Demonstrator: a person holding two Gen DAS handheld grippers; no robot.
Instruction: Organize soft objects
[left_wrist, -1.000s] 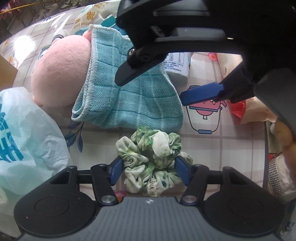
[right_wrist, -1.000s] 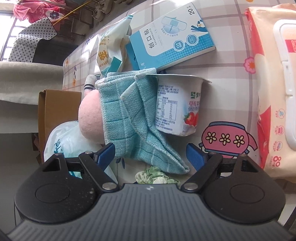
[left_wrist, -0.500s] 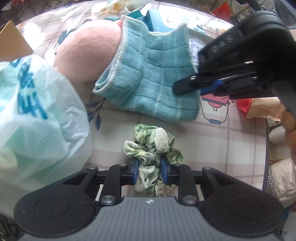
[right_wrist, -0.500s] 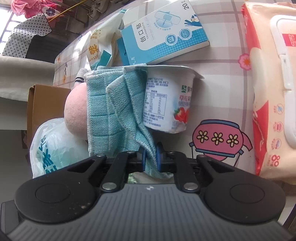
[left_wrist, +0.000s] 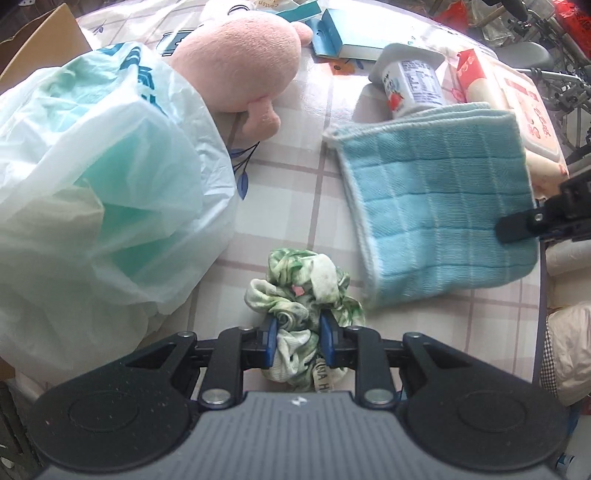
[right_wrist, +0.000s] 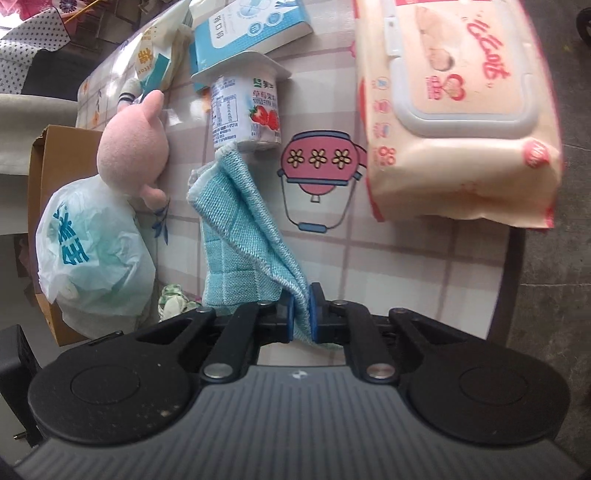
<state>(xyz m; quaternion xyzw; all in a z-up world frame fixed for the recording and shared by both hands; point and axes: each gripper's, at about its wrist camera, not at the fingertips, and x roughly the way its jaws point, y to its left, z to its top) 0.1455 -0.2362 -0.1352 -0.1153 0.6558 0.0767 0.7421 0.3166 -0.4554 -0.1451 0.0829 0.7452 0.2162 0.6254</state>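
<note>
Since a second ago both grippers closed and the blue cloth (right_wrist: 240, 236) was dragged off the pink plush (right_wrist: 133, 155) | risk: its far corner touches the yogurt cup (right_wrist: 245, 110), may tip it | right gripper (right_wrist: 302, 314) clamped on cloth, bottom centre | left gripper (left_wrist: 298, 339) pinching green scrunchie (left_wrist: 303, 291), lower centre.

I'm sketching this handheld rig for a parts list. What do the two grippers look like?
Both match. The left gripper and the right gripper each have a ribbed grey body with a small white mark at its front edge, two round black discs at the sides, black linkage arms with silver pivot screws, and blue pads on black fingers. No cables, sleeves or hands show in either view.
</note>
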